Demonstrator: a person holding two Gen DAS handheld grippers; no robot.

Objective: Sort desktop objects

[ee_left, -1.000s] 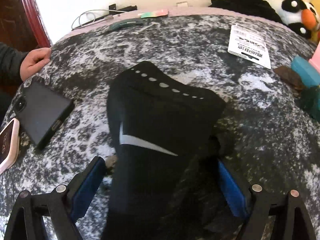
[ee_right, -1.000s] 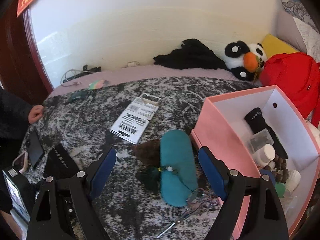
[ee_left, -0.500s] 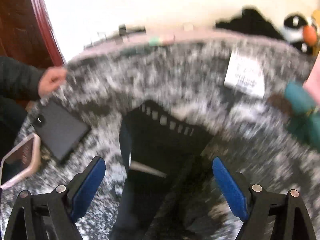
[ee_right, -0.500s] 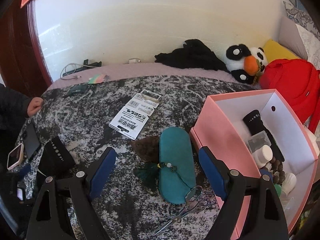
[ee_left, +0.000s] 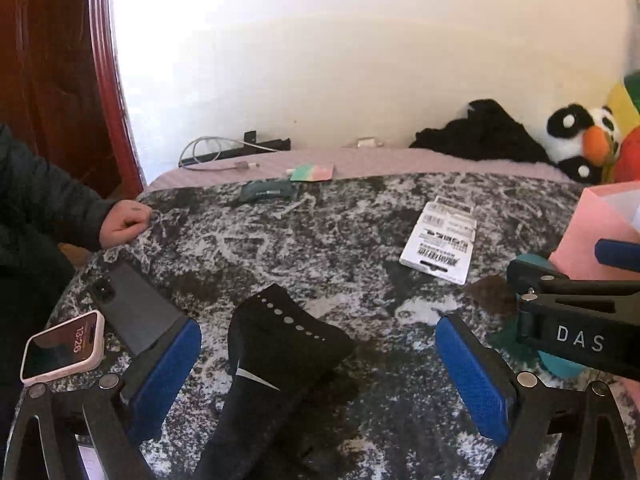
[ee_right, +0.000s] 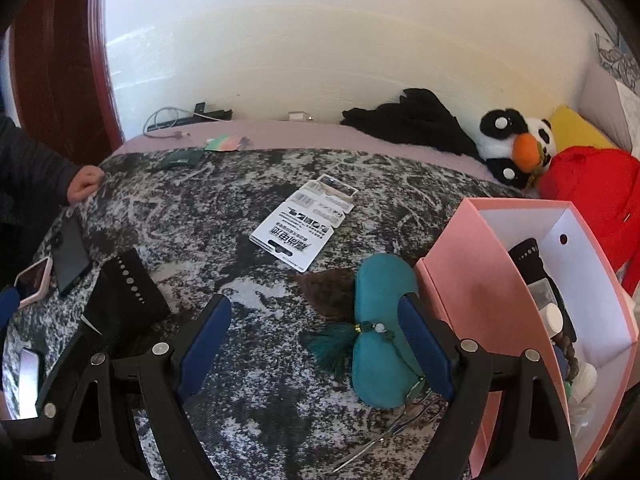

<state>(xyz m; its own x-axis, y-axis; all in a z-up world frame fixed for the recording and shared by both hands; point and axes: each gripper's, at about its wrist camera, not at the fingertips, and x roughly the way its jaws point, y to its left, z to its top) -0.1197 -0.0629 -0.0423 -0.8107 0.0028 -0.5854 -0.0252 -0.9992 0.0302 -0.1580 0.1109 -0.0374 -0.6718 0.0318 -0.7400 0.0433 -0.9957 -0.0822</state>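
Observation:
A black sock with white dots [ee_left: 276, 364] lies on the mottled black-and-white cloth, between the fingers of my open, empty left gripper [ee_left: 318, 364]; it also shows in the right wrist view [ee_right: 124, 292]. My right gripper [ee_right: 314, 340] is open and empty above the cloth, its right finger over a teal pouch with a tassel [ee_right: 376, 332]. A pink box [ee_right: 468, 284] at the right holds another black sock, bottles and small items. A white battery pack card [ee_right: 304, 228] lies mid-cloth. Scissors [ee_right: 384, 436] lie below the pouch.
A black phone [ee_left: 132, 308] and a pink-cased phone [ee_left: 64, 348] lie at the left edge. A person's hand [ee_left: 124, 224] rests on the far left. A dark packet [ee_left: 266, 191], a cable, black cloth, a panda plush [ee_right: 516, 148] and a red bag [ee_right: 592, 192] line the back.
My left gripper has pulled back and up from the black sock, so more of the bed shows. My right gripper has risen slightly. The sock has stayed on the cloth.

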